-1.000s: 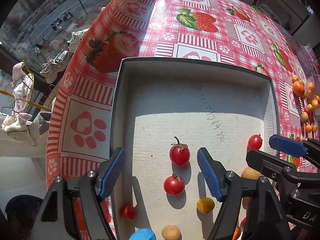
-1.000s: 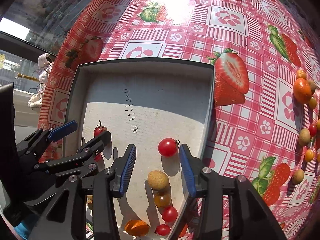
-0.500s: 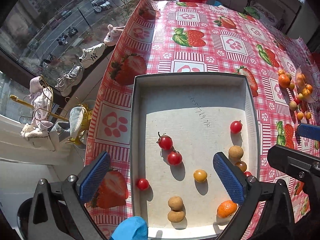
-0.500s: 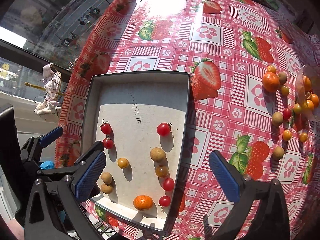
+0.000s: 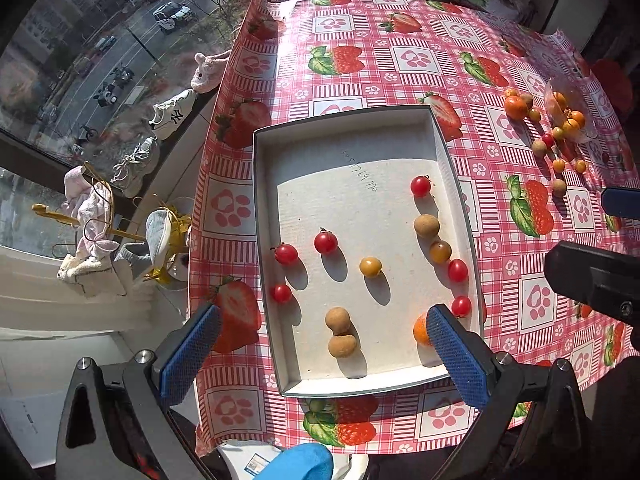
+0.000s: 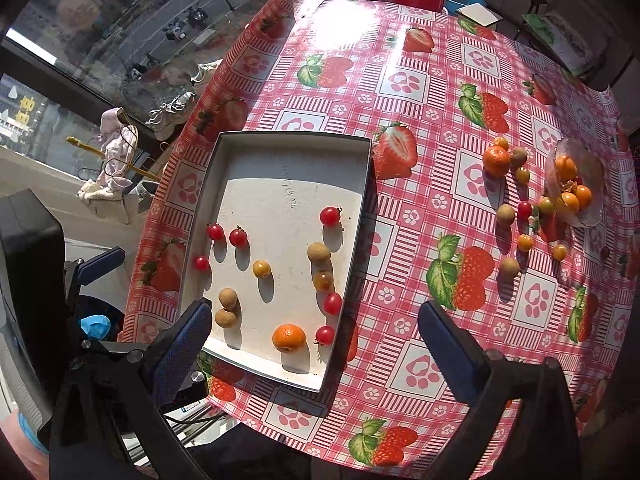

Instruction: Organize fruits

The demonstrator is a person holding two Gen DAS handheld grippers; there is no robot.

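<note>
We hold both claws high over the table (image 5: 400,60), pointing down. Our left gripper (image 5: 320,356) has its jaws spread wide with nothing between them, and our right gripper (image 6: 312,356) is the same, wide apart and bare. Below lies the tray (image 5: 340,128) near the table's window edge. In it we see red tomatoes (image 5: 326,242), a yellow fruit (image 5: 370,267), two touching brown fruits (image 5: 339,332), and an orange (image 6: 289,337) near the front rim. More loose fruit (image 6: 505,214) lies well apart on the cloth, beside what may be a clear bag (image 6: 576,184).
</note>
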